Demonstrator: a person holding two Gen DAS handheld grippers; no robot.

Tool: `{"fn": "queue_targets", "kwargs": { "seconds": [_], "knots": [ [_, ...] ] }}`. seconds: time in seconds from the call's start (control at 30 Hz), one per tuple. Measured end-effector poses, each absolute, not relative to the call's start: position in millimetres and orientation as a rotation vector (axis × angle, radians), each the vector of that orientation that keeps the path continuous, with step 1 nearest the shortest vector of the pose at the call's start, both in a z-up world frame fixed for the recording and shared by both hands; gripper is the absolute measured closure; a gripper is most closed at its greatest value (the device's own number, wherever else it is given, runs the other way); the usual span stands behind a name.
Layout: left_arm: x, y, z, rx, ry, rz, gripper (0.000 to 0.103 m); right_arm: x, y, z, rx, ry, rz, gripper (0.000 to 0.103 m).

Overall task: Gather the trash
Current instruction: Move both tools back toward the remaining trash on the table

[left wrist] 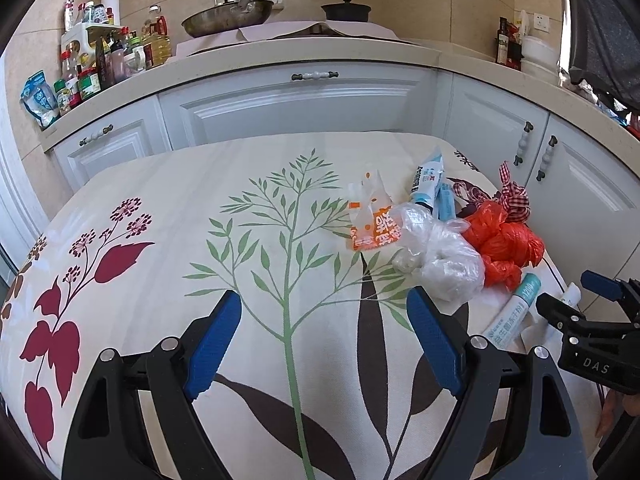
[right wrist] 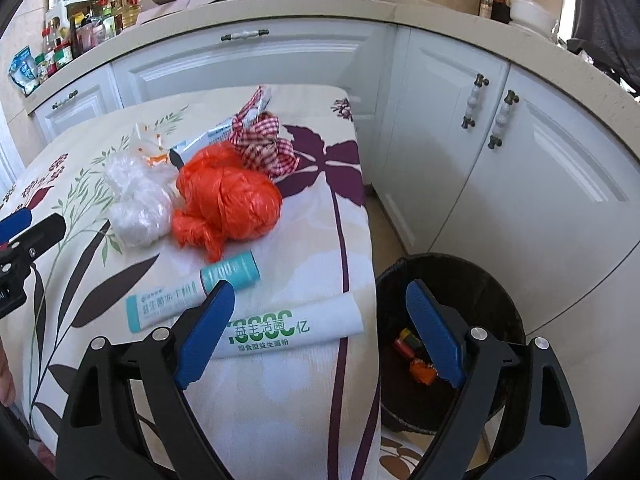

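Trash lies on a floral tablecloth (left wrist: 160,208): a crumpled orange bag (right wrist: 228,200), a clear plastic bag (right wrist: 138,204), a teal sachet (right wrist: 192,294), a white sachet (right wrist: 288,328), a red checked ribbon (right wrist: 264,144) and an orange-white wrapper (left wrist: 370,220). A black bin (right wrist: 472,280) stands on the floor beside the table's right edge, with a few wrappers (right wrist: 416,360) inside. My right gripper (right wrist: 320,340) is open and empty, straddling the table edge and the bin. My left gripper (left wrist: 324,344) is open over bare cloth, short of the clear bag (left wrist: 440,256).
White kitchen cabinets (right wrist: 500,168) wrap around behind the table and bin. The counter holds bottles and jars (left wrist: 100,60), a pan (left wrist: 228,16) and a black pot (left wrist: 346,10). The right gripper's finger (left wrist: 560,308) shows at the right of the left wrist view.
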State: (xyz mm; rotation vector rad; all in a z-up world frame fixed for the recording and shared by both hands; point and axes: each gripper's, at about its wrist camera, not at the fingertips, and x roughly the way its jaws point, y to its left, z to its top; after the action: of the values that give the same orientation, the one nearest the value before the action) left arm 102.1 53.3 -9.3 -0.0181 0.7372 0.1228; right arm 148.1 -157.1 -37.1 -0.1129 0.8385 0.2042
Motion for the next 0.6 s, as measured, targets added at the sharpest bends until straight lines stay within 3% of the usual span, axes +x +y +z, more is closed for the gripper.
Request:
{"fn": "queue_targets", "kwargs": {
  "seconds": [0.6],
  "knots": [
    [99.4, 46.9, -8.3, -0.013, 0.735, 0.112, 0.021, 127.9, -172.9, -32.6, -0.094, 0.834, 0.175, 0.018]
  ]
}}
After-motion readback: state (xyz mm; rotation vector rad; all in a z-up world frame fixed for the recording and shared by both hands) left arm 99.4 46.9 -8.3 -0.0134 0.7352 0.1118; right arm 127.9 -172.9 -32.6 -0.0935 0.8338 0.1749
